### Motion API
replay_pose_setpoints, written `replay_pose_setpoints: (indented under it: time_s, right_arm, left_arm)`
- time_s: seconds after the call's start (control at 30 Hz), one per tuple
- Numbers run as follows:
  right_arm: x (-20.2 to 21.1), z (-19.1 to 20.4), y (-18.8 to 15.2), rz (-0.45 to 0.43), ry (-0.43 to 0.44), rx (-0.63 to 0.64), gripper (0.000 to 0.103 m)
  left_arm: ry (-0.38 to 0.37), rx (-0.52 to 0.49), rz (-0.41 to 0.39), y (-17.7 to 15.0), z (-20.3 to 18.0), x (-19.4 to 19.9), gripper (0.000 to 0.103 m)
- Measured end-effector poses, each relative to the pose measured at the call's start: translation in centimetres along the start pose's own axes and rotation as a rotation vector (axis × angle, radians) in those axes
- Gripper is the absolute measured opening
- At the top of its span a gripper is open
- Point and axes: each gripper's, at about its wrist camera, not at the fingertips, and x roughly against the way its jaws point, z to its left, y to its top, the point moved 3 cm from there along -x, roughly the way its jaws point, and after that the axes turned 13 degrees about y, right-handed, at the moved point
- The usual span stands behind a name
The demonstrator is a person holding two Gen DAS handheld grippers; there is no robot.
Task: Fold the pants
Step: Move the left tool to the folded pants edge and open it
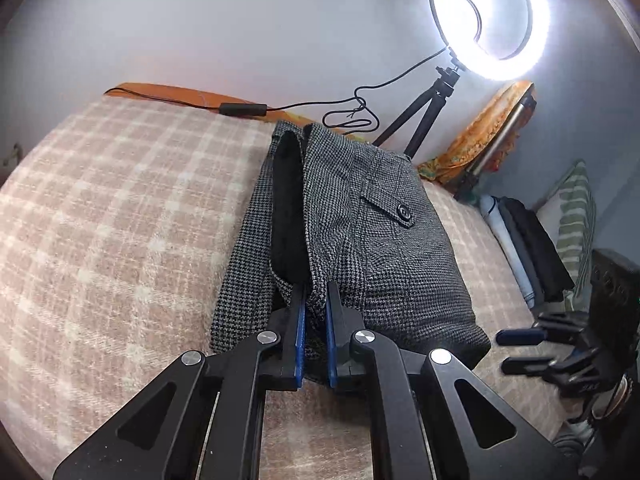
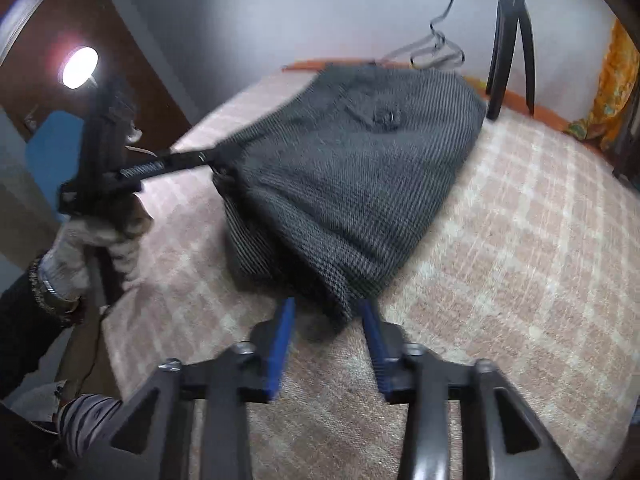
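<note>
Grey houndstooth pants lie folded in a bundle on a pink checked blanket, a buttoned pocket flap on top. My left gripper is shut on a fold of the pants at the near edge. In the right wrist view the pants are blurred; the left gripper holds their left edge. My right gripper is open, its blue pads on either side of the pants' near corner. It also shows at the right of the left wrist view.
A lit ring light on a tripod stands behind the bed with a black cable. Folded clothes lie at the right. A gloved hand holds the left gripper. A wooden door is at the left.
</note>
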Motion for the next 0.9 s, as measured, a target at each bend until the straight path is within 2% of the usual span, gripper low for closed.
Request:
replay_pose_setpoints:
  time_s: [0.1,0.17,0.23,0.3,0.4,0.43,0.5,0.57,0.6,0.63,0.77,0.9]
  right_arm:
    - [1.3,-0.8,0.7,-0.052,0.021,-0.029,0.043]
    - [2.2,-1.9,1.1,-0.091,0.029,-0.068,0.055]
    - [2.5,-3.0,1.8,-0.131,0.049,-0.115,0.062]
    - [3.0,-4.2,2.3,-0.159,0.066,-0.162,0.062]
    - [3.0,-5.7,3.2,-0.186,0.087,-0.207,0.063]
    - [3.0,-6.0,3.4,-0.191,0.085,-0.213,0.063]
    - [2.9,-6.7,4.0,-0.196,0.084,-0.223,0.065]
    - [2.9,-7.1,4.4,-0.209,0.086,-0.23,0.068]
    - [2.8,-7.4,4.7,-0.218,0.094,-0.239,0.07]
    - [2.8,-7.7,4.8,-0.222,0.101,-0.245,0.072]
    - [2.4,-8.8,5.4,-0.237,0.118,-0.284,0.077]
    - [1.6,-9.6,5.9,-0.221,0.141,-0.303,0.079]
  left_arm:
    - [0.009,0.0,0.005,0.0,0.0,-0.1,0.007]
    - [0.02,-0.007,0.008,0.0,0.1,0.0,0.007]
    - [0.03,-0.005,0.02,0.0,0.2,-0.1,0.009]
    - [0.041,0.019,0.04,0.2,0.9,-0.1,0.012]
    - [0.086,0.054,0.025,0.5,1.9,0.9,0.02]
    - [0.093,0.068,0.017,0.6,2.1,1.6,0.021]
    - [0.075,0.086,0.016,0.5,2.3,2.4,0.021]
    - [0.048,0.127,0.025,0.1,2.4,3.2,0.034]
    - [0.027,0.156,0.033,-0.1,2.4,3.4,0.053]
    - [0.011,0.184,0.039,-0.2,2.5,3.4,0.061]
    - [-0.079,0.325,0.087,-1.0,2.8,2.7,0.061]
    - [-0.084,0.396,0.1,-1.7,3.0,1.7,0.061]
